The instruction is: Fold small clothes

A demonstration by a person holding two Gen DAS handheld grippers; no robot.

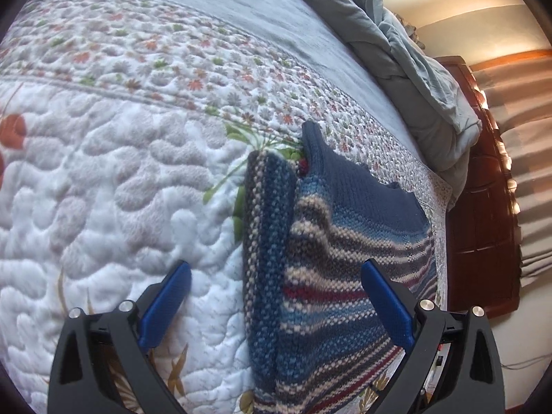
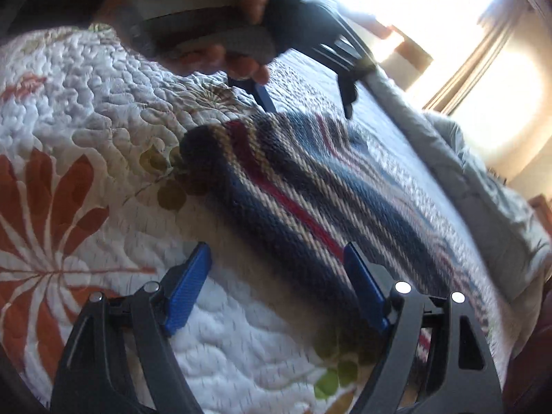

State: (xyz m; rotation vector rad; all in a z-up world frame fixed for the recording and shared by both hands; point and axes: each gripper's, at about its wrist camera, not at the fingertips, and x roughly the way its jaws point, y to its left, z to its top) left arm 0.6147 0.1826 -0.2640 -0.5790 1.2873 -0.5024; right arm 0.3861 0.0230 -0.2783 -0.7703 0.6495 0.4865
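A small knitted sweater (image 1: 331,241) with blue, cream and red stripes lies flat on the quilted bedspread (image 1: 103,179), one side folded over its body. My left gripper (image 1: 276,276) is open and empty, hovering just above the sweater's lower part, its right finger over the knit. In the right wrist view the sweater (image 2: 310,186) lies ahead. My right gripper (image 2: 277,255) is open and empty above the sweater's near edge. The left gripper (image 2: 307,103), held in a hand, shows at the sweater's far end.
A grey duvet (image 1: 407,55) is bunched along the far side of the bed. A dark wooden bed frame (image 1: 483,200) edges the right side. Bright windows with curtains (image 2: 483,69) lie beyond the bed.
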